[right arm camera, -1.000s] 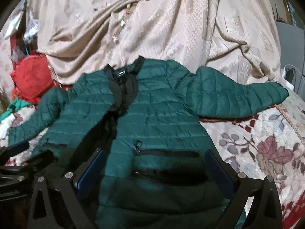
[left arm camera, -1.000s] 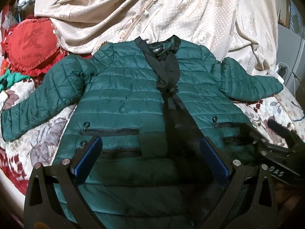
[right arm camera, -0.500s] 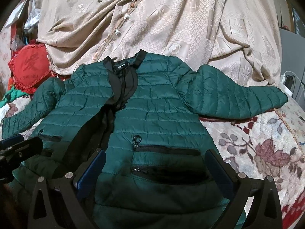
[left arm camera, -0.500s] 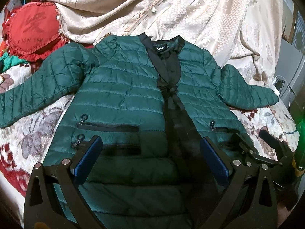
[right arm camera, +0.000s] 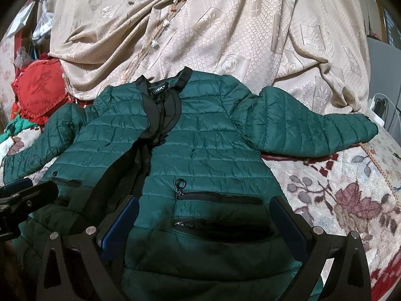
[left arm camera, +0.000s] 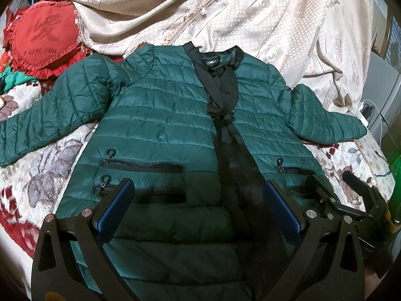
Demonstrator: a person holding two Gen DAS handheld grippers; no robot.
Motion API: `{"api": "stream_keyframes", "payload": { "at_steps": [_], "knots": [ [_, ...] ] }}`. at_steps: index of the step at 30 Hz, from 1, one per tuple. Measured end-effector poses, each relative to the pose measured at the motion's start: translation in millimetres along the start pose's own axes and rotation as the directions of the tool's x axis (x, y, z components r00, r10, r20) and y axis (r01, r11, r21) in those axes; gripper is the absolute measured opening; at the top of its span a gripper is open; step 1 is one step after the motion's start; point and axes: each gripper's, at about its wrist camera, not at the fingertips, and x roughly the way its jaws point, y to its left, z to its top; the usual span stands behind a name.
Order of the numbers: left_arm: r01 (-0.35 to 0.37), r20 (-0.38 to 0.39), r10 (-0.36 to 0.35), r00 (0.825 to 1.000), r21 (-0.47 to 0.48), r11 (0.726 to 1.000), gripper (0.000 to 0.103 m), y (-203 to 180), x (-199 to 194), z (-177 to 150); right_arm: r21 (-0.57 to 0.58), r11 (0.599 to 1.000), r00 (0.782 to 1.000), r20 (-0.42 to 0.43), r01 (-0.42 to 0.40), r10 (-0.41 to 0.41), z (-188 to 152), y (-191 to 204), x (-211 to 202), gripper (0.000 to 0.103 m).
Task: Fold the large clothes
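Observation:
A dark green quilted jacket [left arm camera: 163,130] with black trim lies front up and spread flat on a floral bedspread [left arm camera: 42,175]; it also shows in the right wrist view [right arm camera: 213,148]. Both sleeves stretch out sideways. My left gripper [left arm camera: 198,205] is open and empty, hovering over the jacket's lower left front, above the hem. My right gripper [right arm camera: 203,223] is open and empty over the lower right front by the zip pockets [right arm camera: 220,195]. The right gripper also appears at the right edge of the left wrist view [left arm camera: 351,200].
A beige patterned curtain or cover [left arm camera: 225,12] is heaped behind the collar. A red heart cushion [left arm camera: 42,40] lies at the far left. Cables and a charger [left arm camera: 368,110] sit at the far right by a grey cabinet. Floral bedspread [right arm camera: 338,188] lies beside the right sleeve.
Both grippers have pulled back and risen slightly, so more of the jacket shows. Both stay open. The jacket has not moved.

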Motion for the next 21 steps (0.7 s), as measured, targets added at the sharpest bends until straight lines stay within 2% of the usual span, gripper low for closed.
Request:
{"api": "stream_keyframes", "payload": {
  "at_steps": [9,21],
  "knots": [
    [0.002,-0.003,-0.002,1.000,-0.001,1.000,0.103,0.7,0.8,-1.3,-0.021,1.000,0.999,0.029,-0.012,0.013,1.7,6.1,-6.3,0.103],
    [0.011,-0.016,-0.011,1.000,-0.014,1.000,0.103,1.3,3.1,-2.8,-0.008,1.000,0.999,0.025,-0.025,0.025,0.6,4.8,-4.0,0.103]
  ]
}}
